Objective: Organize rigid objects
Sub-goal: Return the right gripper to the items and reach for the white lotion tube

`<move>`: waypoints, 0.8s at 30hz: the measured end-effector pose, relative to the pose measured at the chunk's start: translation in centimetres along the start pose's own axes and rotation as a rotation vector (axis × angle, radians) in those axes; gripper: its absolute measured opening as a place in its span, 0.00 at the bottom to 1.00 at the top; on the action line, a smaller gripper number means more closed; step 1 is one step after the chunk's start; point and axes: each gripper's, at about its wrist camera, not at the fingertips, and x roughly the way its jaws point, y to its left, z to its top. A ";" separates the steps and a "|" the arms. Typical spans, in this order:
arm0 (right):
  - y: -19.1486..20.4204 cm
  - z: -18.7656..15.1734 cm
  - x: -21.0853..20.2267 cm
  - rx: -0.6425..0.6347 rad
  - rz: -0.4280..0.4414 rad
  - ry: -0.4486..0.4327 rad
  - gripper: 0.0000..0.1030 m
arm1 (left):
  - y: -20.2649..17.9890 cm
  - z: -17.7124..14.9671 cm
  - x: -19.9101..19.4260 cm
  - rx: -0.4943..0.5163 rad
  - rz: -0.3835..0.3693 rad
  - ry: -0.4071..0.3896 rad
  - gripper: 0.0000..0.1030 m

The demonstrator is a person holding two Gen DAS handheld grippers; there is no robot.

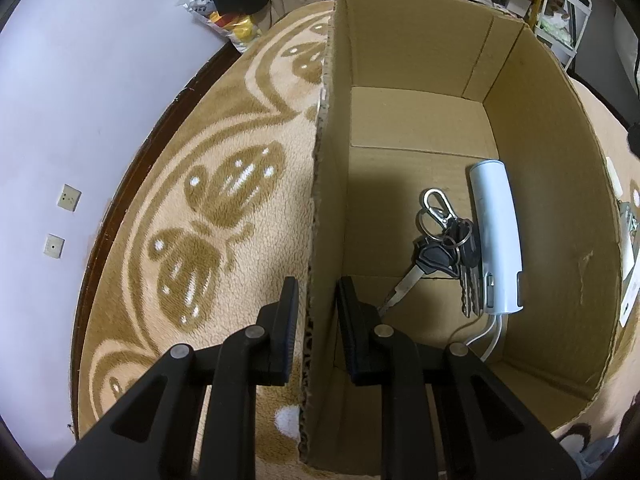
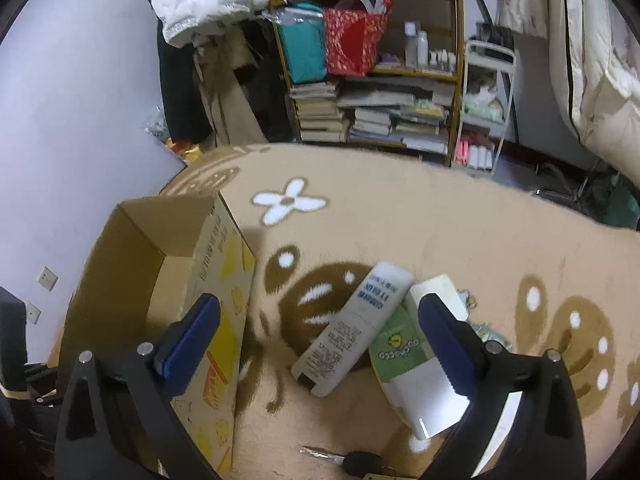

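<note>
An open cardboard box (image 1: 416,60) stands on a beige patterned carpet. Inside it lie a bunch of keys (image 1: 444,248) and a white handset-like device (image 1: 498,236) with a cord. My left gripper (image 1: 318,284) straddles the box's left wall, one finger outside and one inside, with a narrow gap showing on each side. My right gripper (image 2: 318,300) hangs wide open above the carpet beside the box (image 2: 132,248). Below it lie a white tube (image 2: 352,328) with blue print and a green-and-white tube (image 2: 412,364), touching each other. A black-headed key (image 2: 360,462) lies near the bottom edge.
A pale wall (image 1: 80,100) borders the carpet on the left. At the back, a wooden shelf (image 2: 376,72) holds books, bags and bottles, with a white rack (image 2: 486,100) beside it. Bedding (image 2: 600,60) hangs at the right. Small items (image 2: 486,330) lie behind the tubes.
</note>
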 end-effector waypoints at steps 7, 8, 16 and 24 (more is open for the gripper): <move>-0.2 -0.9 3.2 -0.008 -0.025 0.083 1.00 | -0.1 0.0 -0.1 0.008 0.004 -0.001 0.19; -0.3 -1.0 3.7 -0.002 -0.028 0.100 1.00 | 0.0 0.0 -0.1 0.008 0.003 0.000 0.19; -1.6 -1.6 6.7 -0.015 -0.080 0.131 1.00 | -0.3 -0.1 -0.1 0.016 0.014 -0.002 0.19; -2.9 -2.1 8.3 0.022 -0.048 0.160 0.88 | -0.4 -0.2 -0.1 0.015 0.013 -0.003 0.19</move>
